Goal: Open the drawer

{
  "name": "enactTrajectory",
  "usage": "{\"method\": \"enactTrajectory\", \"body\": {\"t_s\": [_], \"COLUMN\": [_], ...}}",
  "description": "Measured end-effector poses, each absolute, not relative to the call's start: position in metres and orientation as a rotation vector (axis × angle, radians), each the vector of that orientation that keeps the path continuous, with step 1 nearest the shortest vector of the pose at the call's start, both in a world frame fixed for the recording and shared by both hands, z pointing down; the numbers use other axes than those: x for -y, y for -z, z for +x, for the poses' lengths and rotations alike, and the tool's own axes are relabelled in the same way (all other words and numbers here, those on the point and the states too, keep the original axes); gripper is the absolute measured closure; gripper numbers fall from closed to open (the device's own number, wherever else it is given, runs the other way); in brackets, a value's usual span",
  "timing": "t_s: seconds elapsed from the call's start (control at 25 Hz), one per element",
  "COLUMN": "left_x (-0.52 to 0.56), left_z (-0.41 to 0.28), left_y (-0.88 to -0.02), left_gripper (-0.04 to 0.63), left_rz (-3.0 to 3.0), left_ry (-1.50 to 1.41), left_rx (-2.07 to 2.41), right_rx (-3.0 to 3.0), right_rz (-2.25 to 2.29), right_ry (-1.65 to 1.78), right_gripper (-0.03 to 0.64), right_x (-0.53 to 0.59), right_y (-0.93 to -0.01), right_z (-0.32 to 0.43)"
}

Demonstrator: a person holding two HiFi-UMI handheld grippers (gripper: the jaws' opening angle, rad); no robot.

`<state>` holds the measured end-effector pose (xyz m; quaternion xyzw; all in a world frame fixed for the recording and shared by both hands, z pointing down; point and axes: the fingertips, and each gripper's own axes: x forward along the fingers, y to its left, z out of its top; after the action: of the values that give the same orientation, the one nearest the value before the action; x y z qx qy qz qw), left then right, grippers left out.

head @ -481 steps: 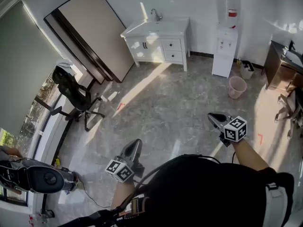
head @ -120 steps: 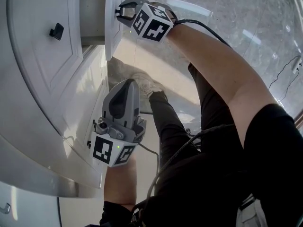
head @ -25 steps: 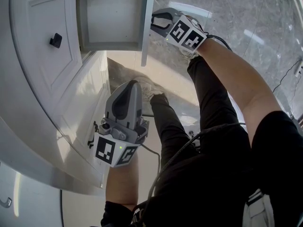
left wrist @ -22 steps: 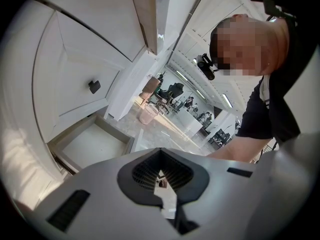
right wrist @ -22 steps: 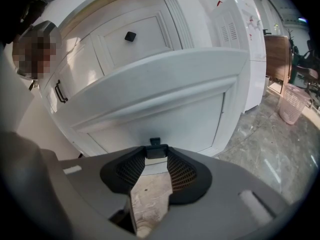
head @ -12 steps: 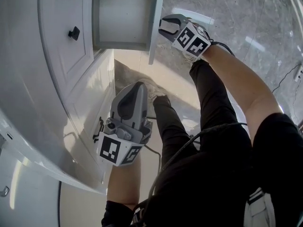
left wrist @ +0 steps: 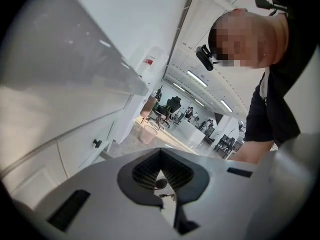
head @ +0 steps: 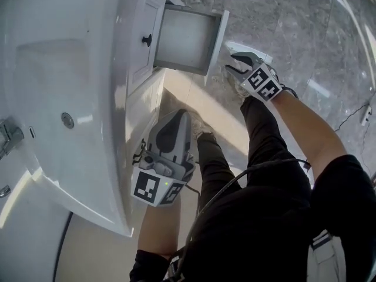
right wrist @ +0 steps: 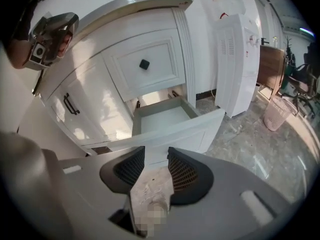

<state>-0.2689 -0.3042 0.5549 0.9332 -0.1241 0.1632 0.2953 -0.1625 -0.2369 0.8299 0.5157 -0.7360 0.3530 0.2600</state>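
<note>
The lower drawer (head: 187,40) of a white vanity stands pulled out, its inside bare; in the right gripper view the drawer (right wrist: 172,121) lies ahead and below. Above it is a closed drawer with a black knob (right wrist: 144,64). My right gripper (head: 230,64) hovers just right of the drawer's front panel and apart from it. Its jaws are open, and only floor shows between the pads (right wrist: 182,171). My left gripper (head: 179,115) hangs beside the cabinet door, pointing along the vanity front. In its own view the left gripper (left wrist: 160,159) is shut on nothing.
The vanity top holds a sink basin (head: 41,81) and a faucet (head: 9,134). A cupboard door with a black bar handle (right wrist: 71,104) sits left of the drawers. A white water dispenser (right wrist: 240,54) and a pink bin (right wrist: 277,111) stand to the right on the marble floor (head: 294,28).
Both grippers have risen and the view has lifted, so the sink top now shows. The right gripper has drawn away from the drawer front. The drawer stays open.
</note>
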Motion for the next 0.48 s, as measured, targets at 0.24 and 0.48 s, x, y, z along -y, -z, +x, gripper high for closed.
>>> {"method": "enactTrajectory", "body": {"t_s": [0.24,0.48], "left_x": [0.316,0.331], "left_z": [-0.289,-0.32], "left_y": [-0.481,-0.405], "left_gripper": [0.604,0.604], "left_rz": [2.495,2.521], "left_ry": [-0.345,-0.251], "left_rx": [0.403,0.529], "right_rx": [2.047,2.125], "right_rz": [1.429,1.486], "right_ry": [-0.916,-0.816], "right_gripper": [0.495,0.55], "right_x": [0.258,0.294], "right_y": [-0.737,-0.637], "right_z": [-0.166,-0.164]}}
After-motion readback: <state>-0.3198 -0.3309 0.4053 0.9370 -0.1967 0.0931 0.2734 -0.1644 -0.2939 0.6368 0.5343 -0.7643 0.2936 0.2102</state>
